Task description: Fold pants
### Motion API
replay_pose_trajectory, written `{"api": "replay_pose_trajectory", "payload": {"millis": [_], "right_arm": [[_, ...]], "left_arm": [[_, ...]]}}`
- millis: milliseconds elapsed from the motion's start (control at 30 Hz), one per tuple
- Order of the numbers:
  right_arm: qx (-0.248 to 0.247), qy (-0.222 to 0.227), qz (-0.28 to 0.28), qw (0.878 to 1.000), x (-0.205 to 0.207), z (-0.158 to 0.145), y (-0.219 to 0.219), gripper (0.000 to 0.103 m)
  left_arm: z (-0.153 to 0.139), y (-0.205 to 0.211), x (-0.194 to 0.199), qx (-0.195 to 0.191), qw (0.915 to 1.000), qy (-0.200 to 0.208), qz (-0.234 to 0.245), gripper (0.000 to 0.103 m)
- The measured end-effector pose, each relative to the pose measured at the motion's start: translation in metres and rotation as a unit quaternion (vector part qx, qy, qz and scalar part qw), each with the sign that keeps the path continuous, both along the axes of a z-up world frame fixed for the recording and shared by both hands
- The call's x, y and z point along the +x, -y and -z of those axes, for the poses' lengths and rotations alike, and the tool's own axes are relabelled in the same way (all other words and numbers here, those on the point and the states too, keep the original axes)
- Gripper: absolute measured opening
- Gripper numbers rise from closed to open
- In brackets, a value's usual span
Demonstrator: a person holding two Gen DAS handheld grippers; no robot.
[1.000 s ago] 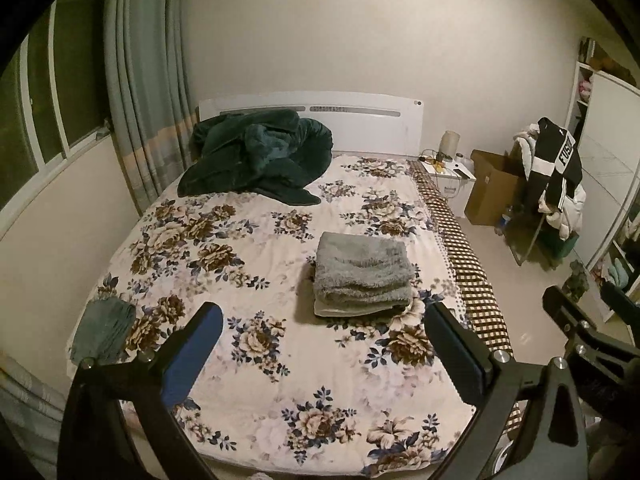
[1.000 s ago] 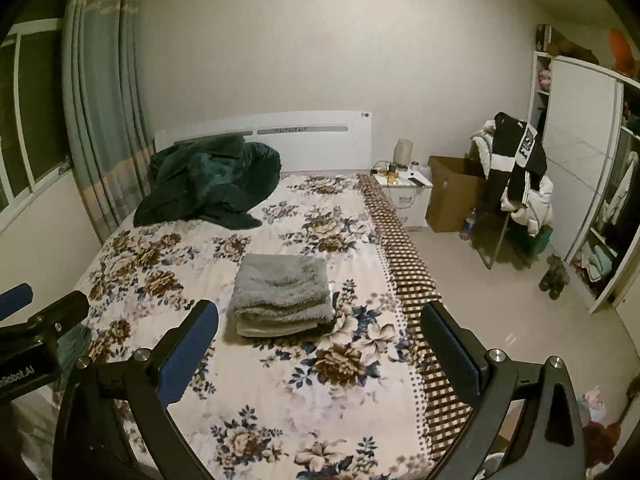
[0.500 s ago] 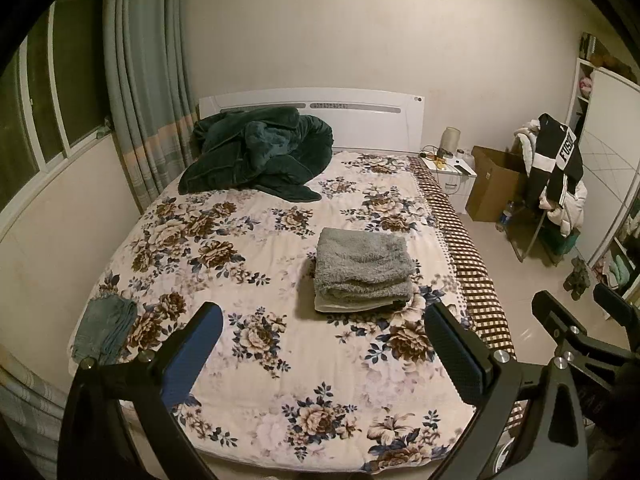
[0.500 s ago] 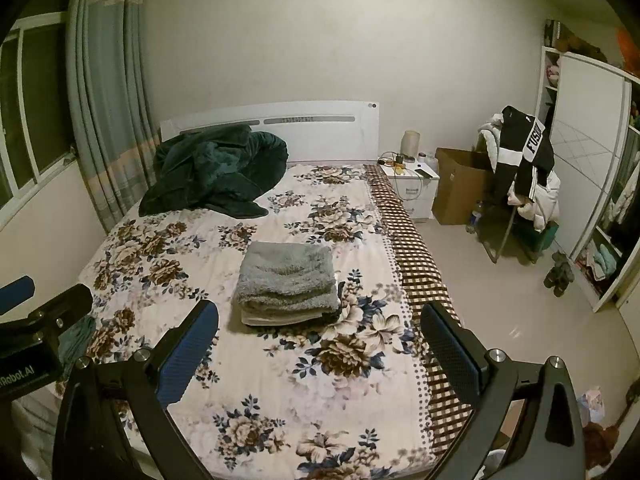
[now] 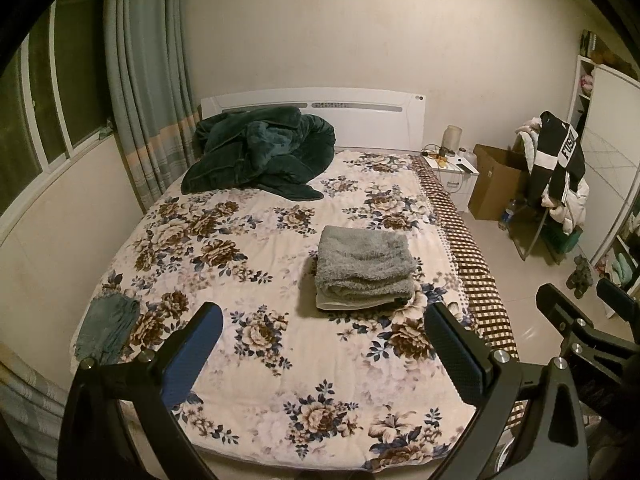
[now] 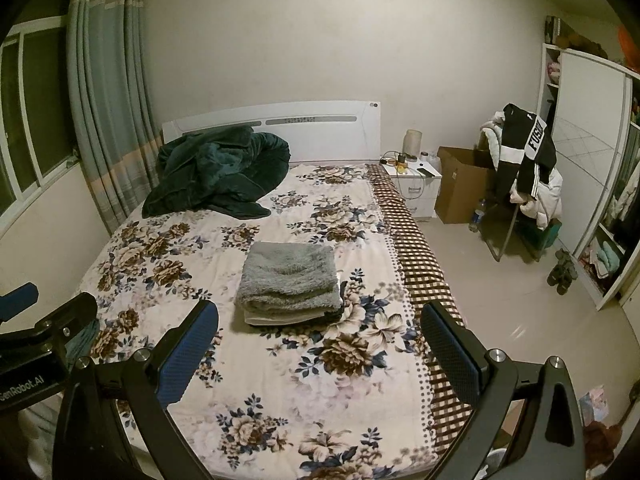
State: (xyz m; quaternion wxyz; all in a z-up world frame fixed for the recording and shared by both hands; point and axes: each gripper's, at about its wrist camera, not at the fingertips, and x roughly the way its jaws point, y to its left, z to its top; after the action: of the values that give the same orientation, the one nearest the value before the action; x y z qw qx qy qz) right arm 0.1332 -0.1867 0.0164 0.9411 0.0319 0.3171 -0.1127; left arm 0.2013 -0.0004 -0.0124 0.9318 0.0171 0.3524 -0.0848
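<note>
On floral bed (image 5: 280, 360), folded grey pants (image 5: 364, 266) beyond wide-spread left tool (image 5: 326, 344)

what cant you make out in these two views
- Stack: the grey fleece on top covers the pieces below, only their edges show, both views.
- Nightstand items: too small to identify, both views.
- Green cloth: at the bed's left edge, mostly hidden behind the left gripper in the right view.
- Both grippers' handles: cut off by the bottom edge.
</note>
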Motion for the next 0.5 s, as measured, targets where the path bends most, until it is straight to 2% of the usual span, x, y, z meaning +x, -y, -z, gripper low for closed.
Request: {"api": "replay_pose_trajectory", "payload": {"millis": [500], "right_arm": [[0.0, 0.0, 0.001, 1.0, -0.0002, 0.0018, 0.0001, 0.103]], "left_arm": [[0.0005, -0.002, -0.0033, 0.003, 1.0, 0.005, -0.002, 0.103]]}}
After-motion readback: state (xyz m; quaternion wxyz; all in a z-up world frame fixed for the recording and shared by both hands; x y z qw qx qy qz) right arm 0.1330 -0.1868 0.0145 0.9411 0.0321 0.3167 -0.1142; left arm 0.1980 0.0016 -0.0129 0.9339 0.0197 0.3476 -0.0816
